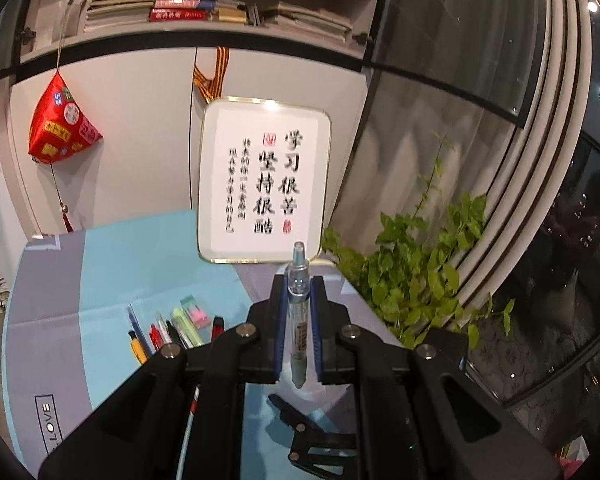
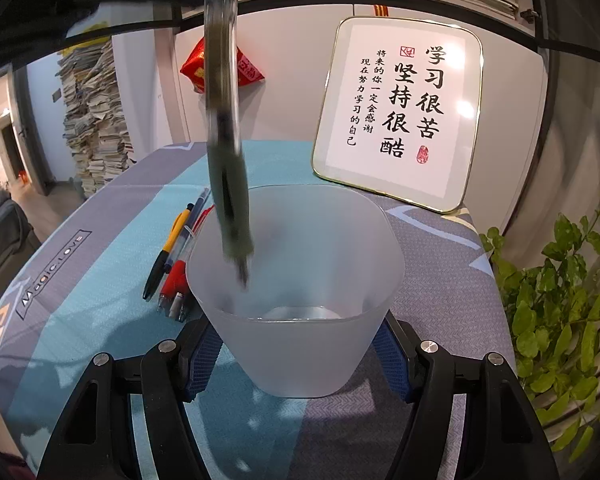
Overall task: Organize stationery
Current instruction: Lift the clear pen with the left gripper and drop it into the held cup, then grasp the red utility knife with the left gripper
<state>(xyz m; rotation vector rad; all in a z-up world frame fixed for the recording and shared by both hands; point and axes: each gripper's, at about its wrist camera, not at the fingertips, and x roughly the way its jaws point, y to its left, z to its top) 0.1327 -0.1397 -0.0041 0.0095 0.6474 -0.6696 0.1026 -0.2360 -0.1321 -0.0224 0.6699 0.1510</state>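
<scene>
— Left gripper (image 1: 298, 316) is clamped on a clear pen (image 1: 299, 312), which stands up between the blue pads, tip toward the camera. From the right wrist view that same pen (image 2: 226, 152) hangs blurred over the frosted cup (image 2: 296, 280), its tip just inside the rim.

— And the right gripper (image 2: 296, 354)?

— Its jaws grip the cup from both sides, steadying it on the blue tablecloth (image 2: 80, 308).

— Anything in the cup yet?

— Nothing I can make out; the bottom looks bare, so this would be the first pen in.

— What's left, then?

— Most of it, I'd say. A row of pens (image 2: 172, 264) lies on the cloth just left of the cup, and the left wrist view shows highlighters and a pink eraser (image 1: 199, 314) with them. None of these is touched.
</scene>
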